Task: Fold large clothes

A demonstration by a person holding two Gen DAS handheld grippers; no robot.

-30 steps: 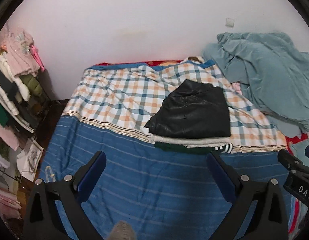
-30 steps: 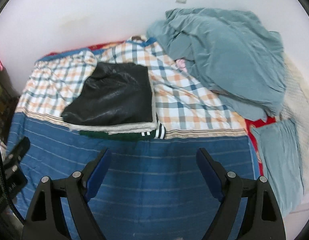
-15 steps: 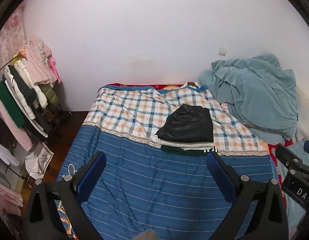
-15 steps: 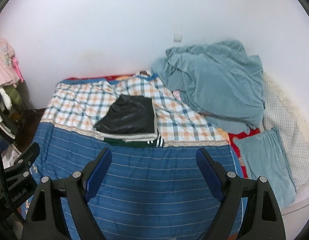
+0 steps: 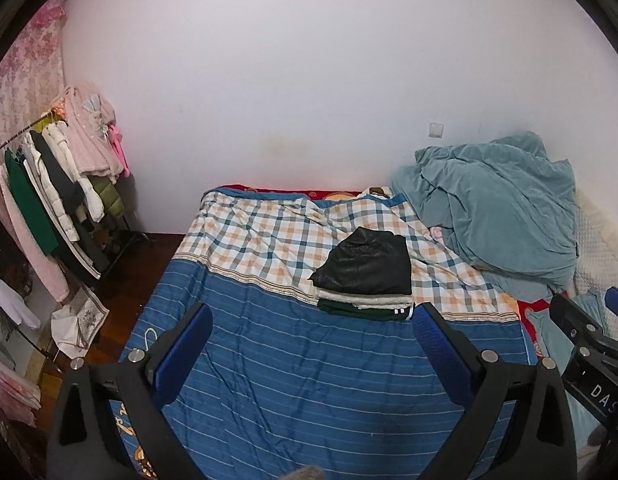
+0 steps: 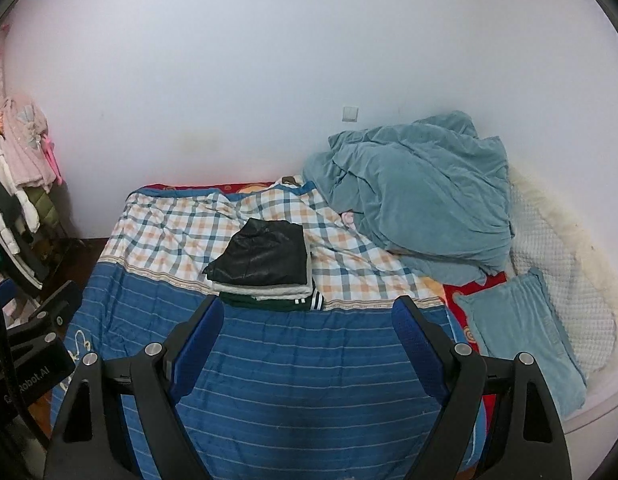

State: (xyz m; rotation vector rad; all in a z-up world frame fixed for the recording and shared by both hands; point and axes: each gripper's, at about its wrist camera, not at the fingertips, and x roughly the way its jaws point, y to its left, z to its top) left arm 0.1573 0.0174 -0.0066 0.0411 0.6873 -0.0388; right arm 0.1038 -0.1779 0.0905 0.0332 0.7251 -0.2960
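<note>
I've got both hand-held grippers, left (image 5: 311, 346) and right (image 6: 307, 338), spread apart and empty. The folded pile (image 6: 265, 266) sits mid-bed (image 6: 269, 392). Looks like I'm between garments; next, fetch 1 more.

Dim, even indoor light, perhaps from overhead; strong fisheye bending, dark corners.

The left claw (image 5: 311, 344) is a black frame of angled struts with triangular cut-outs, silver round screw heads at the joints and blue textured pads on its two fingers. The right claw (image 6: 309, 330) is built alike; white lettering marks each claw's black side, and a black cable runs past the left one.
</note>
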